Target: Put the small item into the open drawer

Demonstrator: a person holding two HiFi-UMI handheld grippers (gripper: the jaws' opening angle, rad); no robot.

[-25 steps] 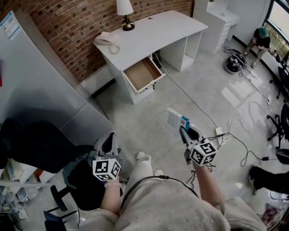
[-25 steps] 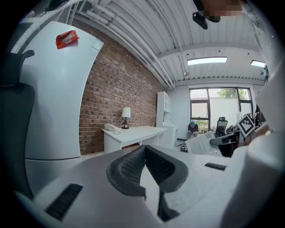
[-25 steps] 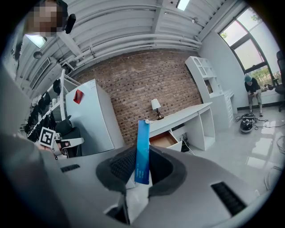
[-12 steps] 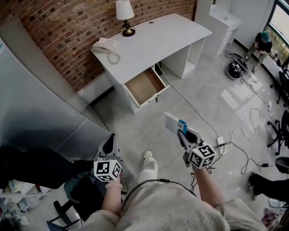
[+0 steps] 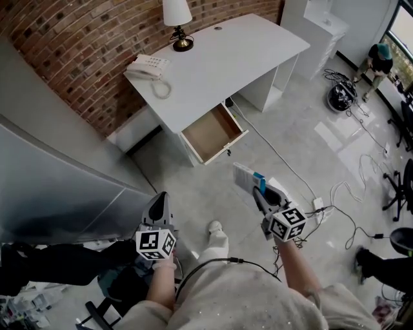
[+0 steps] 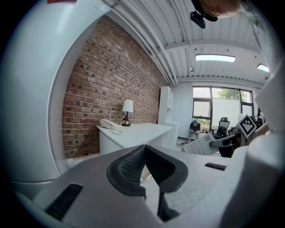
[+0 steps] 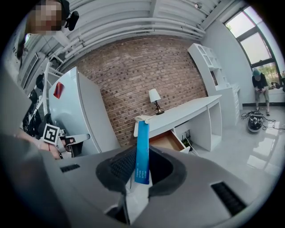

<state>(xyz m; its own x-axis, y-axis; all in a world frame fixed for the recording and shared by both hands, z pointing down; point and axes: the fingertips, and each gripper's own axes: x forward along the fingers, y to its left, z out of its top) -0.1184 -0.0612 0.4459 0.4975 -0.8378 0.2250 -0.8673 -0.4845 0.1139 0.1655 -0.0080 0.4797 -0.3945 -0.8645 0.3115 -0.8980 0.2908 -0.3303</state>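
Small box (image 7: 142, 151) clamped in right gripper (image 5: 260, 191) | left gripper (image 6: 144, 153) closed, empty | drawer (image 5: 211, 133) pulled out, well apart, floor (image 5: 193, 184) between

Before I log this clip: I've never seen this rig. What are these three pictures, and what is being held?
There is no robot: a person stands holding a two-jaw tool in each hand. One picture looks down from a head camera; the other two look along each tool's jaws. The left gripper has its jaws together on nothing. The right gripper is clamped on a flat blue-and-white box. Ahead stands a white desk bearing a lamp and a telephone, with its drawer pulled open and apparently empty.
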